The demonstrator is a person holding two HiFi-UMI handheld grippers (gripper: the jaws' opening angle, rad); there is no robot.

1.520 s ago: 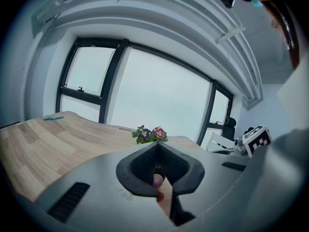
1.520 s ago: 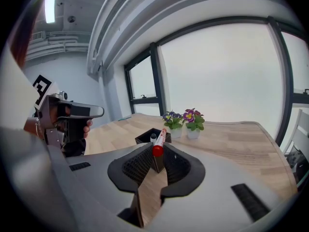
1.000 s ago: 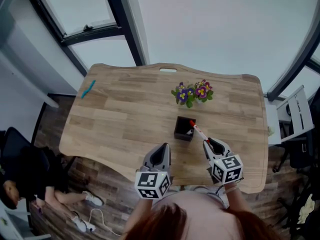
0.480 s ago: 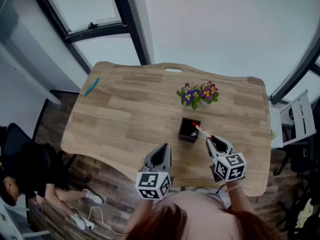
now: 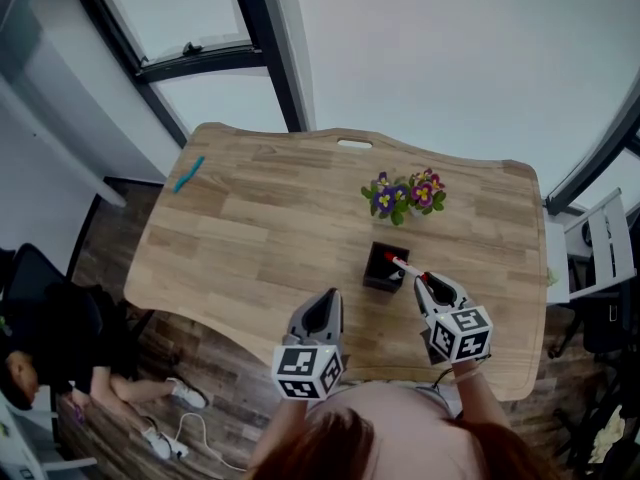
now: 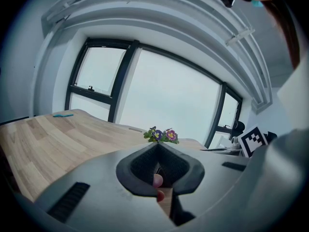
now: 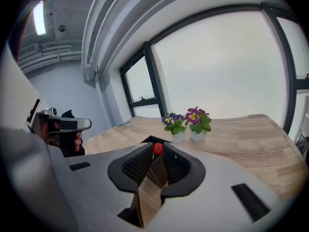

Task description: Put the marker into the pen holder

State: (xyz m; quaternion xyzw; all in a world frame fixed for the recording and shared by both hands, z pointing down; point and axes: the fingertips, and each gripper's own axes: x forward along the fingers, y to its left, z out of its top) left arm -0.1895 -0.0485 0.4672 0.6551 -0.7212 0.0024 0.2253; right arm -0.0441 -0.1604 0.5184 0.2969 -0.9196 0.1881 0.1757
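The marker (image 5: pixel 402 265) lies slanted low and right of the middle of the head view. Its red cap (image 7: pixel 157 149) reaches over the near right corner of the black pen holder (image 5: pixel 380 273), and its white barrel runs down and right into the right gripper (image 5: pixel 421 280). That gripper's own view shows the jaws clamped on the barrel. The cap pokes up at their tip, with the dark box of the holder showing through the gap just below it. Whether the cap is already inside the rim or only above it cannot be told. To do this step well, I judge the barrel should be tipped nearer to upright and brought over the middle of the opening. It should then go down until most of it is below the rim, and only then should the jaws part. Let go at this slant, it could catch on the edge, tip the light holder or roll off across the table (image 5: pixel 260 228). The left gripper (image 5: pixel 324 298), at lower centre, has its jaws together on nothing and hangs over the near table edge, well placed to steady the holder. The two small flower pots (image 5: pixel 405 195) stand just above the holder, so the tilt should stay short of them.
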